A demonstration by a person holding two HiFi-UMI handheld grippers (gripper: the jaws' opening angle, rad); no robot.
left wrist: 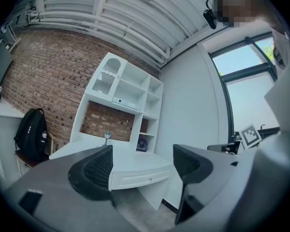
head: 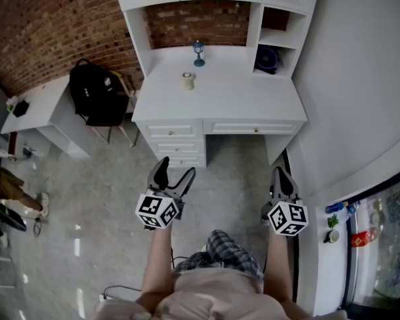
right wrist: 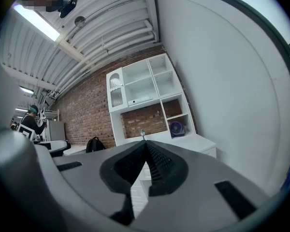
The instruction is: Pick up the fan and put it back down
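A small dark blue fan (head: 267,59) stands in the lower right shelf nook of the white desk (head: 240,99); it also shows as the fan (left wrist: 142,143) in the left gripper view and the fan (right wrist: 176,128) in the right gripper view. Both grippers hang well short of the desk, above the floor. My left gripper (head: 175,175) is open, nothing between its jaws, as its own view (left wrist: 141,166) confirms. My right gripper (head: 281,177) is shut, its pads meeting with nothing between them (right wrist: 146,151).
On the desktop stand a little blue lamp figure (head: 199,53) and a small cream cup (head: 188,80). A chair carrying a black backpack (head: 97,92) sits left of the desk, beside a white side table (head: 40,109). A curved white wall (head: 360,79) runs along the right.
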